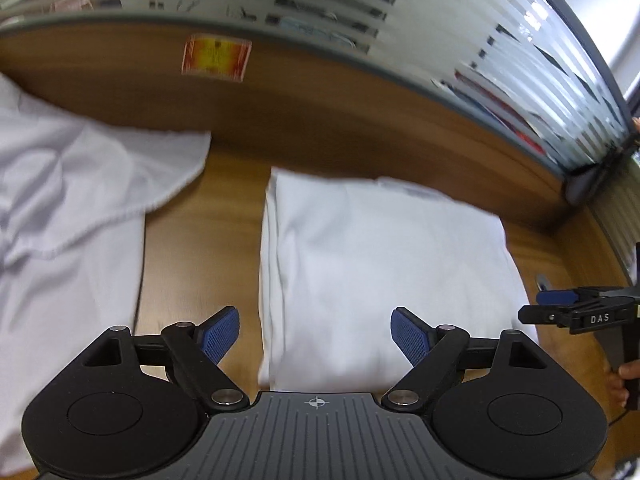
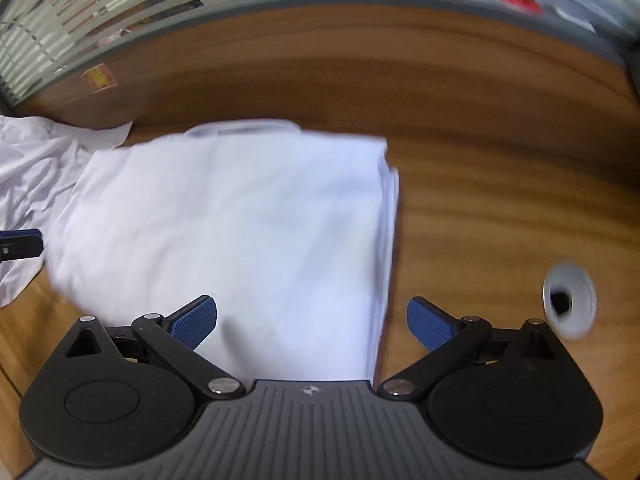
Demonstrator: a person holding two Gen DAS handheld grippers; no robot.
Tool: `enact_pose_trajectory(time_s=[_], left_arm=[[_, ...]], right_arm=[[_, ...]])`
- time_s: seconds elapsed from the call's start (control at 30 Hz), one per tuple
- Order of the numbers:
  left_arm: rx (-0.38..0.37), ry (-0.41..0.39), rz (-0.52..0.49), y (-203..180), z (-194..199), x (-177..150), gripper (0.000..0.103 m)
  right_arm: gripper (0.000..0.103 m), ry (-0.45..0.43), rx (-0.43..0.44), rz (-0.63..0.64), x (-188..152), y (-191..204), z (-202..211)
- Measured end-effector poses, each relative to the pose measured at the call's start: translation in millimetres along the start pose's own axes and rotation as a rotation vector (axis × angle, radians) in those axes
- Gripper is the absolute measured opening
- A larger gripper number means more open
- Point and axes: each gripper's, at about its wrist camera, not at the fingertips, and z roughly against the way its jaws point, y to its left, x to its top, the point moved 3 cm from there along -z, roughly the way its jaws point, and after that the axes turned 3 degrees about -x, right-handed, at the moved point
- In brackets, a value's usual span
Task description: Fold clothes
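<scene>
A white garment [image 1: 380, 264] lies folded into a neat rectangle on the wooden desk [image 1: 192, 240]. My left gripper [image 1: 315, 315] hovers open over its near left corner, blue pads wide apart, the fold's left edge between them and untouched. My right gripper [image 2: 312, 303] is open too, above the folded garment's [image 2: 240, 216] near right edge, one pad over cloth and one over bare wood. In the left wrist view the right gripper [image 1: 534, 306] shows side-on at the far right, held by a hand [image 1: 624, 376]. The left gripper's tip [image 2: 20, 244] peeks in at the right wrist view's left edge.
A loose, rumpled white garment [image 1: 60, 208] [image 2: 36, 160] lies left of the folded one. A wooden partition [image 1: 320, 112] topped with striped glass bounds the desk's far side. A white cable grommet [image 2: 570, 300] sits in the desk to the right. Bare wood [image 2: 500, 208] spreads right of the fold.
</scene>
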Motion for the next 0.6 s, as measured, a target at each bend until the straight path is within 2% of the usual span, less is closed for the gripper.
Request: enact_pose_trajectory(time_s=[0.17,0.27,0.4,0.6], left_arm=[[-0.002,0.061,0.01,5.8,-9.4,-20.1,0.085],[-0.025,0.045,0.058,11.5,-14.1,-20.2,0.085],[-0.054,0.041,0.083,17.8,-27.9,-8.6,0.085],[-0.129,0.059,0.069,23.7,-50.0,13.7,0.085]], right_arm=[[0.102,0.022,0.069,-0.09,-34.9,-8.0,5.3],[0.102,0.021,0.098,-0.14,-39.1,-12.2,1.0],[0.102,0.017,0.131,-0.171,-24.8,-22.4,-11.7],[0.102,0.006,0.163,-0.186,15.3,-35.6,-38.9]])
